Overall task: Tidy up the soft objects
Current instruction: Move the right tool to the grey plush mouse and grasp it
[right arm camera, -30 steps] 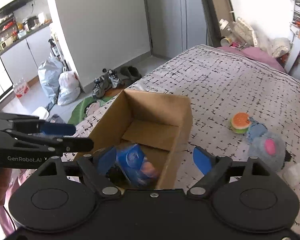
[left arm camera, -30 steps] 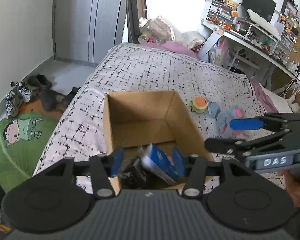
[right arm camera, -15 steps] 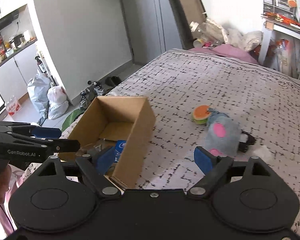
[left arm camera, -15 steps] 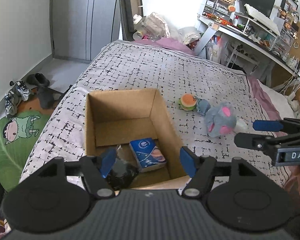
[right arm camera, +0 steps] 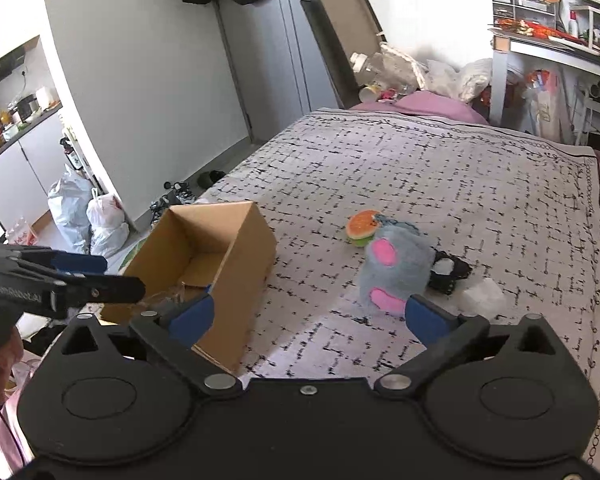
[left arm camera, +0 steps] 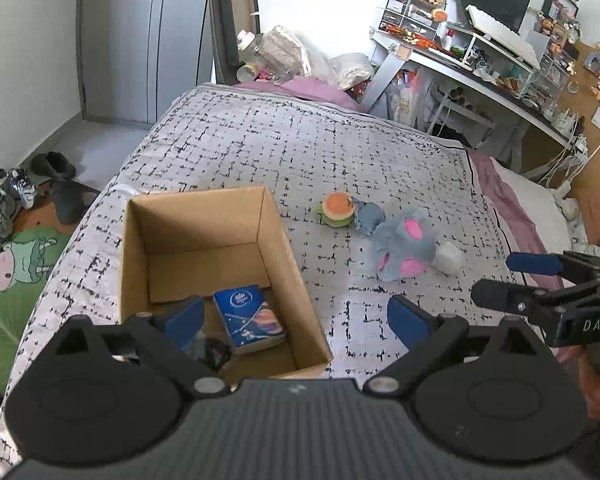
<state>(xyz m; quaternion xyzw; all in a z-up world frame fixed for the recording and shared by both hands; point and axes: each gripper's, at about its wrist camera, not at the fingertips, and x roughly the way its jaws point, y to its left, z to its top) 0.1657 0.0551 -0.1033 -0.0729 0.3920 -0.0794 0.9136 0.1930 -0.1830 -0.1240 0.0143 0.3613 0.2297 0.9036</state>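
An open cardboard box stands on the bed. A blue tissue pack and a dark crumpled item lie inside it. A grey and pink plush, a burger toy, a small blue-grey item, a black item and a white wad lie on the bedspread. My left gripper is open and empty above the box's near right corner. My right gripper is open and empty, short of the plush.
The patterned bedspread covers the bed. A cluttered desk stands to the right. Shoes and a green mat lie on the floor left of the bed. Bags sit by the wall.
The left gripper let go of the blue tissue pack, which now lies in the box, and opened wide. Both grippers drew back and up; the right one swung toward the plush.
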